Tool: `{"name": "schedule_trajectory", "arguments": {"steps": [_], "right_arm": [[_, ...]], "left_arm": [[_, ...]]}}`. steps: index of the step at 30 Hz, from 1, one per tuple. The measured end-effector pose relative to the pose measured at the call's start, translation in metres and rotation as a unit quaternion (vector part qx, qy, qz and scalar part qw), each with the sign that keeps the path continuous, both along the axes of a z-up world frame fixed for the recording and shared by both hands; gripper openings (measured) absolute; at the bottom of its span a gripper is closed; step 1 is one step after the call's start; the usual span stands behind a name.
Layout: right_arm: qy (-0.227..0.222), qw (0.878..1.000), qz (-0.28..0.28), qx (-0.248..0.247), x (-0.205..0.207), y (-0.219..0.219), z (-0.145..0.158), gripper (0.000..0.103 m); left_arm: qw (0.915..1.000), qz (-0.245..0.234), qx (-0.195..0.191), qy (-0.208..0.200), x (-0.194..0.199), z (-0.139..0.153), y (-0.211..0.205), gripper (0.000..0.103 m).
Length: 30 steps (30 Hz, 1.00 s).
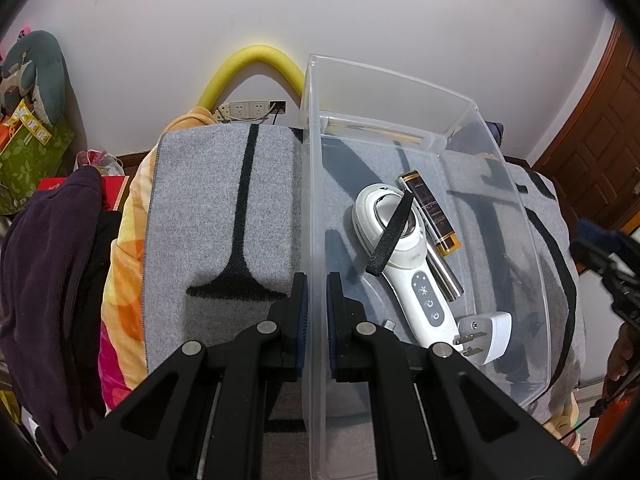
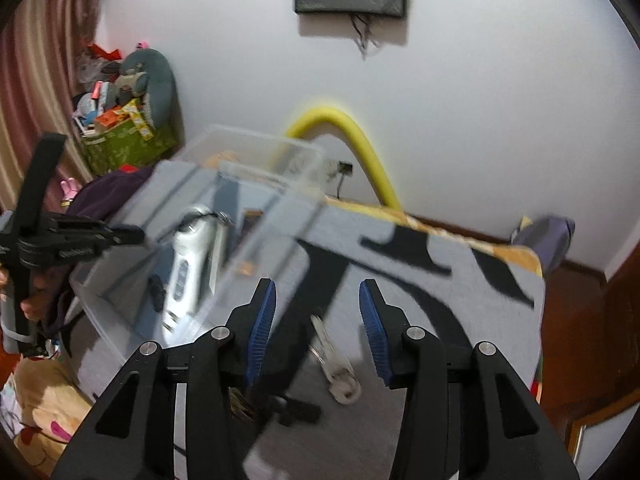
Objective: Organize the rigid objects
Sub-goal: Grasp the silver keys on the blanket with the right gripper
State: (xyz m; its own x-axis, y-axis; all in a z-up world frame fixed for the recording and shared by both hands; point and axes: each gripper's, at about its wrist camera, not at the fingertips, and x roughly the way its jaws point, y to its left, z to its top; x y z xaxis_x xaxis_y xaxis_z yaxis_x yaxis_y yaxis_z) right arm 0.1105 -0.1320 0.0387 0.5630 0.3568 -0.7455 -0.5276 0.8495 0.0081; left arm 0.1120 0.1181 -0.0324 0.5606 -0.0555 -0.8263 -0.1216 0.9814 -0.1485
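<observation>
Right gripper point(image 2: 318, 316) spread empty above keys point(image 2: 334, 360) on blanket, left gripper point(image 1: 317, 320) pinching bin wall point(image 1: 314, 200)

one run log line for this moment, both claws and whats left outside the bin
left claw: shut on clear plastic bin wall | right claw: open, empty, over silver keys on grey blanket | in bin: white handheld device

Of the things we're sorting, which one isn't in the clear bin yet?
The keys: they lie on the grey blanket outside the clear bin, below the open right tool.
</observation>
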Motion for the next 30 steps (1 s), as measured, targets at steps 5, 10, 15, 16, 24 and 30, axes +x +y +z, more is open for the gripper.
{"name": "schedule_trajectory", "arguments": {"steps": [5,10,15,16,24,30], "right_arm": [[0.049,0.999,-0.005,0.001,0.006,-0.009,-0.033,0.040],[0.075,0.997,-0.005,-0.004,0.009,-0.010,-0.057,0.040],[0.099,0.995,-0.007,-0.010,0.019,-0.011,-0.075,0.040],[0.100,0.995,-0.007,-0.009,0.020,-0.012,-0.078,0.040],[0.066,0.997,-0.003,-0.034,0.010,-0.010,-0.077,0.025],[0.064,0.998,-0.007,-0.009,0.008,-0.012,-0.067,0.024]], "left_arm": [[1.0000,0.000,0.001,0.001,0.000,0.000,0.000,0.006],[1.0000,0.000,0.000,0.001,-0.001,0.001,0.000,0.006],[1.0000,0.001,-0.002,0.002,0.000,0.001,0.000,0.006],[1.0000,0.001,-0.004,0.002,0.000,0.001,0.001,0.006],[1.0000,0.001,-0.004,0.002,0.000,0.000,0.002,0.006],[1.0000,0.001,-0.003,0.003,0.000,0.000,0.001,0.006]]}}
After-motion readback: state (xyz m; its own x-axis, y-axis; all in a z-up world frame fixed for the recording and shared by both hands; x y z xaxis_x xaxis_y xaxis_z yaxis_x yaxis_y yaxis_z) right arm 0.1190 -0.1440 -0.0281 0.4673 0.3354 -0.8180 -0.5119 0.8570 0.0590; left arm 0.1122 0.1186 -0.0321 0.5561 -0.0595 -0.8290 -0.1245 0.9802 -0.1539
